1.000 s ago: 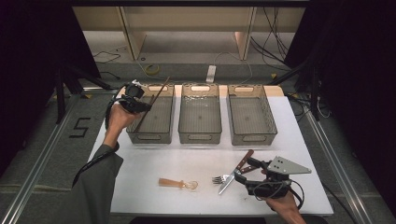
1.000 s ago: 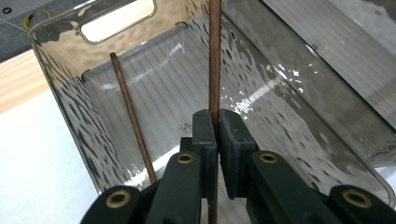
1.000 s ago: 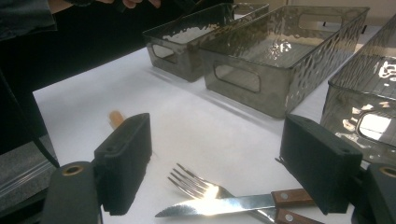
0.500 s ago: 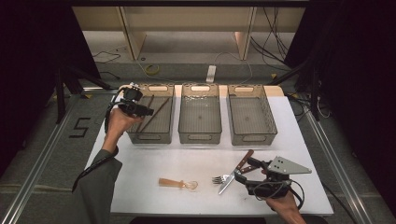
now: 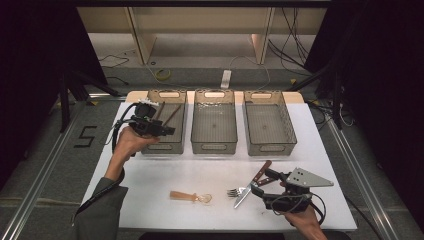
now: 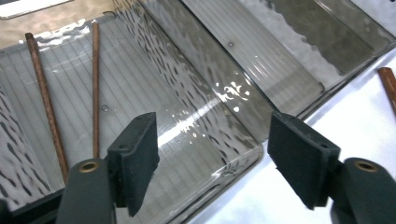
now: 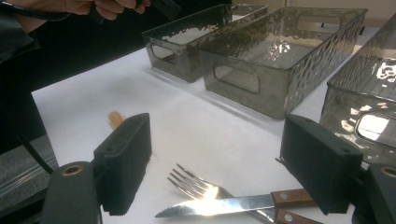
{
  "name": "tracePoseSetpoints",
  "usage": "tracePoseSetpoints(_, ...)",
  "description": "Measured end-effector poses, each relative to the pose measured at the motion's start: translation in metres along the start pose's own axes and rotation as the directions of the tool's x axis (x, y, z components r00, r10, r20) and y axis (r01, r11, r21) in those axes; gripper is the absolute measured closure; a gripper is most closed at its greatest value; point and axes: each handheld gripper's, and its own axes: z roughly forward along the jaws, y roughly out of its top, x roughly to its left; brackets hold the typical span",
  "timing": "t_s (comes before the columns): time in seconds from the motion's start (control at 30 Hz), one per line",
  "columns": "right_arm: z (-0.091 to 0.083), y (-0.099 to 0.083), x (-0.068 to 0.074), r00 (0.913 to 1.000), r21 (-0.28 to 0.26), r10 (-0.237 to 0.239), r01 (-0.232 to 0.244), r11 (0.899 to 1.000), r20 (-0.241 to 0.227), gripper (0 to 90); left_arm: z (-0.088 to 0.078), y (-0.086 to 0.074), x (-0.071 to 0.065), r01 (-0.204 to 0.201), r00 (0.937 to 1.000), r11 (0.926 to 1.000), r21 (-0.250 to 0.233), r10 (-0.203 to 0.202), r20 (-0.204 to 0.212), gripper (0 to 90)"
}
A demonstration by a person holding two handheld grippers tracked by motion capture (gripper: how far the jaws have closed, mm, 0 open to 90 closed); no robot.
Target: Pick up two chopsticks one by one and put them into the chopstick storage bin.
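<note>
Two brown chopsticks point(image 6: 46, 107) lie in the left grey bin point(image 5: 150, 149), also seen as thin sticks point(image 5: 169, 114) in the high view. My left gripper point(image 5: 167, 130) hovers over that bin's near end. Its jaws have just been opening and stand open point(image 6: 210, 168) with nothing between them. A fork point(image 7: 196, 186) and a wood-handled knife point(image 7: 224, 205) lie crossed on the white table point(image 5: 160, 175), right in front of my right gripper point(image 7: 219, 168). That gripper point(image 5: 262, 186) is open and empty, low at the front right.
A small wooden spoon point(image 5: 190, 196) lies near the front middle of the table. The middle bin point(image 5: 214, 148) and the right bin point(image 5: 272, 149) stand side by side at the back. The table's front edge is close to my right hand.
The left gripper let go of a chopstick, which now lies in the left bin beside the other. The left hand then drew back toward the bin's near end. The right gripper has not moved.
</note>
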Motion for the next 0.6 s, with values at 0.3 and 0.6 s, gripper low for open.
tracePoseSetpoints(0.3, -0.001, 0.000, 0.000, 1.0000, -0.002, 0.003, -0.003, 1.000, 0.003, 25.6, -0.001, -0.004, -0.032, -0.111, 0.9929, 0.9928, 0.045, 0.109, 0.048, 26.2)
tracePoseSetpoints(0.6, -0.001, 0.000, -0.001, 1.0000, -0.003, 0.003, -0.003, 1.000, 0.004, 25.5, 0.006, -0.009, -0.057, -0.191, 0.9807, 0.9764, 0.102, 0.185, 0.063, 23.3)
